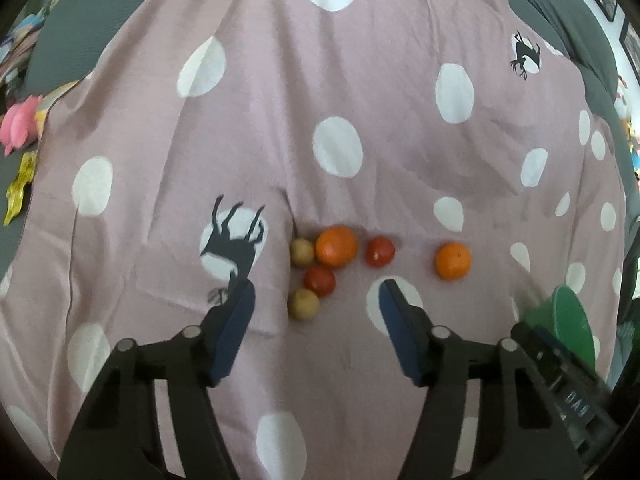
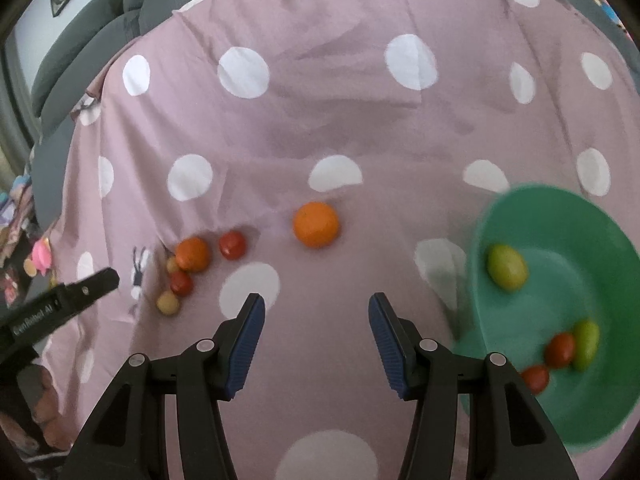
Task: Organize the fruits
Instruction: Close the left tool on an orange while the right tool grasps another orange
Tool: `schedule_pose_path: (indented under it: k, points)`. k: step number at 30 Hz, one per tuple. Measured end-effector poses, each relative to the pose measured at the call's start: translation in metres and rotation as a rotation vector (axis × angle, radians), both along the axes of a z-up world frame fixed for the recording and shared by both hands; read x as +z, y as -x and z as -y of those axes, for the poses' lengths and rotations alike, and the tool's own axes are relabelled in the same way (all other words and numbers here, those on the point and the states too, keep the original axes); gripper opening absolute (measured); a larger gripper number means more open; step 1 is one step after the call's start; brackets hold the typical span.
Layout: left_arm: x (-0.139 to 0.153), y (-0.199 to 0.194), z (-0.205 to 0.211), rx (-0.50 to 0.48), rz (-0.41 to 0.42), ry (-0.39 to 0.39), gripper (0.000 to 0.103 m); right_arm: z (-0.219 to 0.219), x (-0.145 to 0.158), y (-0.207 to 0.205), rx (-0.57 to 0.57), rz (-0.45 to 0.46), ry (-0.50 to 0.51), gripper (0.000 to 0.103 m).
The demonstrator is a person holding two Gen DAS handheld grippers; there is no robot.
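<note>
Loose fruit lies on a pink polka-dot cloth [image 1: 280,140]. In the left wrist view a cluster sits just ahead of my open, empty left gripper [image 1: 316,292]: an orange [image 1: 336,247], two red tomatoes [image 1: 319,281] [image 1: 380,251] and two small yellow fruits [image 1: 301,252] [image 1: 304,305]. A second orange [image 1: 453,261] lies apart to the right. My right gripper [image 2: 316,306] is open and empty, with that orange [image 2: 316,225] ahead. A green bowl [image 2: 560,216] on its right holds two green fruits [image 2: 506,267] [image 2: 585,344] and two red tomatoes [image 2: 560,350] [image 2: 535,378].
Grey cushions [image 2: 80,52] border the cloth at the back. A pink toy [image 1: 18,122] and a yellow wrapper [image 1: 18,188] lie off the cloth's left edge. The left gripper's body [image 2: 60,304] shows at the left of the right wrist view.
</note>
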State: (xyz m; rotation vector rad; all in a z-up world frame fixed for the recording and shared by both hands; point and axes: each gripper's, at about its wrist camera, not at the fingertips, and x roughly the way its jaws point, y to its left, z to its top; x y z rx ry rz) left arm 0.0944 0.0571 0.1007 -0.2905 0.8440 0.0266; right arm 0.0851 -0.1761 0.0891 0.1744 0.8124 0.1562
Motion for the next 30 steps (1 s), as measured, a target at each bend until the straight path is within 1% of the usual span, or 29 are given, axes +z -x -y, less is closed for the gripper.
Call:
schedule_pose_path:
  k: [3, 5, 8, 10, 12, 14, 17, 23, 25, 27, 29, 30]
  points:
    - [0.001, -0.025, 0.006, -0.044, -0.011, -0.014, 0.057, -0.004, 0.006, -0.037, -0.013, -0.059, -0.017, 0.055]
    - [-0.005, -0.044, 0.009, -0.067, -0.039, 0.011, 0.056, -0.005, 0.004, -0.059, -0.029, -0.094, -0.035, 0.055]
    - [-0.020, -0.072, 0.013, -0.085, -0.102, 0.010, 0.050, -0.008, -0.007, -0.088, -0.035, -0.139, -0.051, 0.055]
    - [-0.028, -0.086, 0.015, -0.084, -0.122, 0.000, 0.050, -0.007, -0.017, -0.100, -0.045, -0.151, -0.057, 0.055]
    - [-0.036, -0.098, 0.016, -0.083, -0.141, 0.001, 0.050, -0.006, -0.029, -0.107, -0.068, -0.165, -0.055, 0.055]
    - [-0.043, -0.106, 0.018, -0.091, -0.162, -0.006, 0.049, -0.008, -0.037, -0.114, -0.068, -0.180, -0.039, 0.055]
    - [-0.053, -0.114, 0.022, -0.111, -0.191, 0.002, 0.049, -0.008, -0.039, -0.117, -0.063, -0.156, -0.042, 0.055]
    - [-0.058, -0.119, 0.031, -0.119, -0.172, -0.031, 0.049, -0.009, -0.050, -0.121, -0.066, -0.167, -0.048, 0.054]
    - [-0.063, -0.122, 0.032, -0.129, -0.188, -0.022, 0.050, -0.011, -0.053, -0.122, -0.058, -0.172, -0.055, 0.053]
    - [-0.073, -0.126, 0.034, -0.138, -0.233, -0.016, 0.048, -0.013, -0.056, -0.124, -0.060, -0.176, -0.048, 0.053]
    - [-0.074, -0.127, 0.038, -0.135, -0.217, -0.062, 0.041, -0.012, -0.059, -0.126, -0.058, -0.179, -0.050, 0.052]
    - [-0.075, -0.127, 0.039, -0.131, -0.217, -0.068, 0.040, -0.012, -0.061, -0.127, -0.056, -0.182, -0.059, 0.052]
